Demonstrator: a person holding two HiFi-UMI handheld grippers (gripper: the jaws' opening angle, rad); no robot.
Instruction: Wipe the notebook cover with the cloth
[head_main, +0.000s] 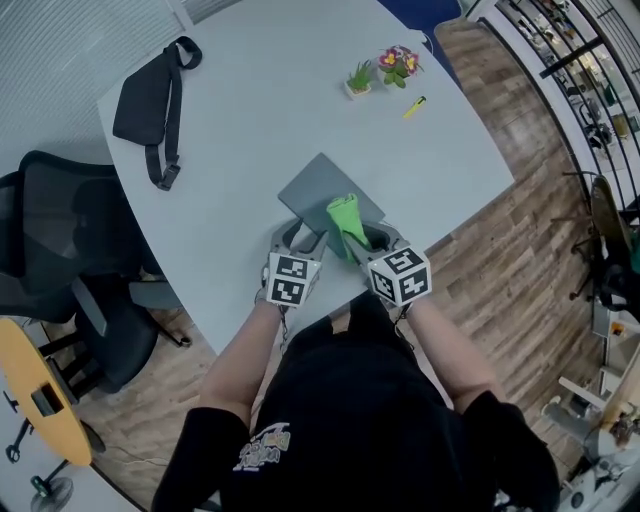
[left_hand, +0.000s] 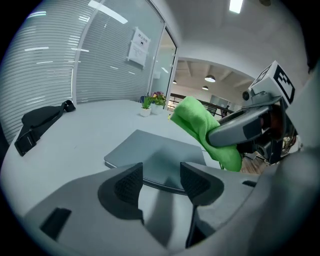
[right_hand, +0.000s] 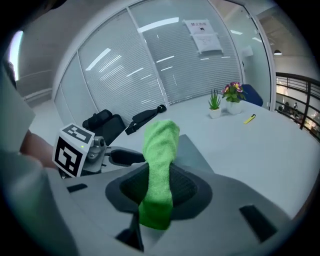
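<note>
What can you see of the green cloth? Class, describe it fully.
The cloth is bright green, soft and nappy like microfibre, bunched into a thick roll. The right tongs are shut on its middle, one end sticking out past them. It is held over the near edge of the grey notebook; contact is unclear.

Black short-sleeved shirt (head_main: 370, 420) with pale print; grey left gripper (head_main: 297, 238) and right gripper (head_main: 366, 240) bear black-and-white marker cubes (head_main: 290, 279).

An office: black swivel chair (head_main: 60, 245), blind-covered glass partition (right_hand: 150, 65), large pale meeting table (head_main: 270, 90), posted notice (left_hand: 139, 46).
</note>
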